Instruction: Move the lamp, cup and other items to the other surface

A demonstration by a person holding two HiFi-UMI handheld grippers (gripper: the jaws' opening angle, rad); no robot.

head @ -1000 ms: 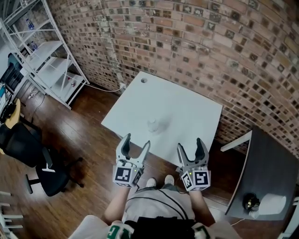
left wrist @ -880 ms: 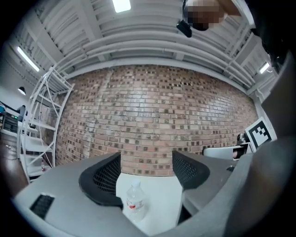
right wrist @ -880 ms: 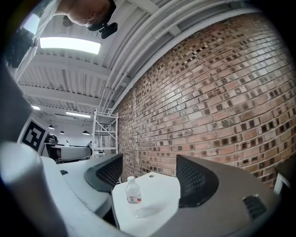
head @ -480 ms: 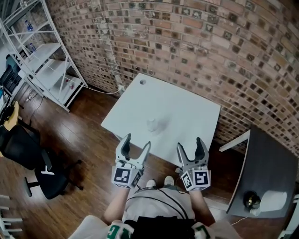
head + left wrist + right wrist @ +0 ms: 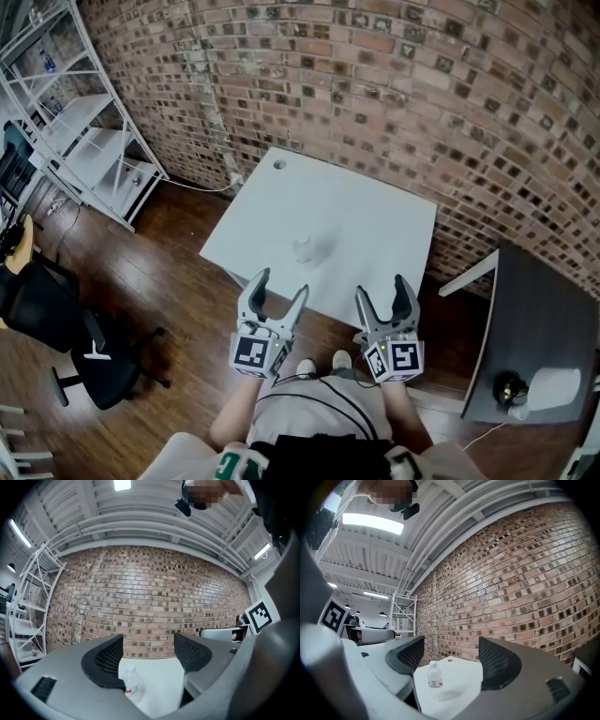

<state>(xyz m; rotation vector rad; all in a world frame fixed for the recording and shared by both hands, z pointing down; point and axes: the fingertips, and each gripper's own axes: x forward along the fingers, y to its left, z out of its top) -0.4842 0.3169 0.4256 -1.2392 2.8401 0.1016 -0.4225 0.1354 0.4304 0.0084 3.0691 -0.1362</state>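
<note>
One bottle [image 5: 306, 249] ahead of left claw [image 5: 281, 283]

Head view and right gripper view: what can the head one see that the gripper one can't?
Only the head view shows the black office chair, the lamp and the person's shoes. Only the right gripper view shows the ceiling lights and the red label on the bottle. Both show the white table, the bottle standing on it, the brick wall and the white shelf rack.
</note>
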